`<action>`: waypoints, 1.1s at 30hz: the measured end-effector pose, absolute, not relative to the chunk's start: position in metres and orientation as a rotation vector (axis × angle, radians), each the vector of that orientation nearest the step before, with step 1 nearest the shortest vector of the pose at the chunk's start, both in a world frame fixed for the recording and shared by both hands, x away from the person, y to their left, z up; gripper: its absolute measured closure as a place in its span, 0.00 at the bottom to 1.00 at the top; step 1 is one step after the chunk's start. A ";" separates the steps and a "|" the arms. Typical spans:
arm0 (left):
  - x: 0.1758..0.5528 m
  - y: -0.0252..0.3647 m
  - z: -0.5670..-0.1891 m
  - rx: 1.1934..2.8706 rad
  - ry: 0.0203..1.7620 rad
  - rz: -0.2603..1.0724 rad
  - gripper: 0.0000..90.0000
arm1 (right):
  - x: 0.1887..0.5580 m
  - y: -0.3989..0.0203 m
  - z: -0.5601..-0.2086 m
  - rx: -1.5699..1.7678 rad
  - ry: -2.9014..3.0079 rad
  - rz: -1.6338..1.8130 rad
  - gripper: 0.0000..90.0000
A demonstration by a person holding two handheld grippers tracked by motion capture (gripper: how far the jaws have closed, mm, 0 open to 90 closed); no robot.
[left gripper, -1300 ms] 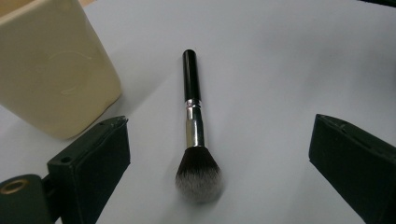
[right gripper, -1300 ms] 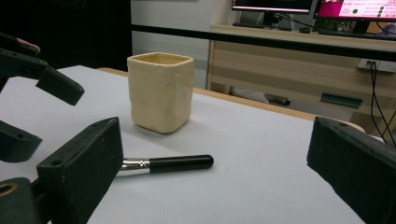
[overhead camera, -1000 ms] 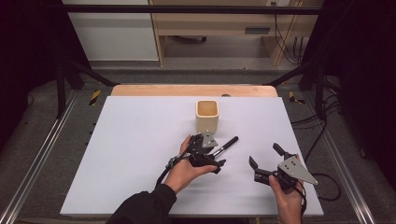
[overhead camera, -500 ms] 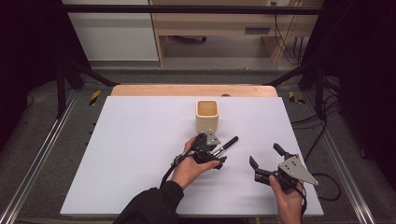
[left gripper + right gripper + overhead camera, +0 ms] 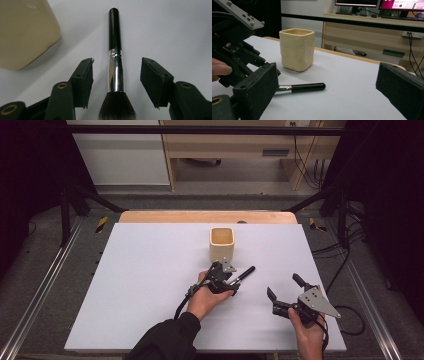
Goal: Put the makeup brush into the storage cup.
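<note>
A makeup brush (image 5: 115, 72) with a black handle, silver ferrule and dark bristles lies flat on the white table (image 5: 150, 270). It rests just in front of a cream square cup (image 5: 222, 244). My left gripper (image 5: 222, 279) is lowered over the brush. In the left gripper view its jaws (image 5: 117, 68) straddle the ferrule with a gap on each side, and they have just been closing. The cup (image 5: 25, 32) stands close at the upper left there. My right gripper (image 5: 283, 286) rests open near the table's front right, with nothing between its jaws (image 5: 327, 75). It faces the brush handle (image 5: 308, 87) and the cup (image 5: 297, 48).
A wooden strip (image 5: 207, 216) runs along the table's far edge. Metal frame rails (image 5: 45, 285) flank both sides. A wooden desk (image 5: 367, 37) with monitors stands behind the table. Cables (image 5: 350, 315) trail off the right edge.
The left gripper has sunk a little onto the brush and its jaws have narrowed around the ferrule. The right gripper has stayed put.
</note>
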State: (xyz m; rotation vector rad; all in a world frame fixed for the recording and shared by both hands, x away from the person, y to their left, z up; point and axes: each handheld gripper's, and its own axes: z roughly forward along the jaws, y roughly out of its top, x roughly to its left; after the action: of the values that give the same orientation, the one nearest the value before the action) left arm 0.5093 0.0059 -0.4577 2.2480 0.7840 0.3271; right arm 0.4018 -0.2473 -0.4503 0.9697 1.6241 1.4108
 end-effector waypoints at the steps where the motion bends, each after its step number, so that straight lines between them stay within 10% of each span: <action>1: 0.509 0.005 -0.458 2.246 0.788 0.321 0.49 | 0.402 -0.247 -0.450 0.965 1.625 1.410 0.05; 33: 0.519 -0.002 -0.466 2.308 0.872 0.276 0.69 | 0.402 -0.244 -0.451 0.948 1.656 1.406 0.05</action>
State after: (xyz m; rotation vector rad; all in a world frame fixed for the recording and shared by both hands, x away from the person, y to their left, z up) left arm 0.5190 -0.0018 -0.4659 2.3078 0.8725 0.2765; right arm 0.4021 -0.2436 -0.4510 0.9483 1.6564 1.4061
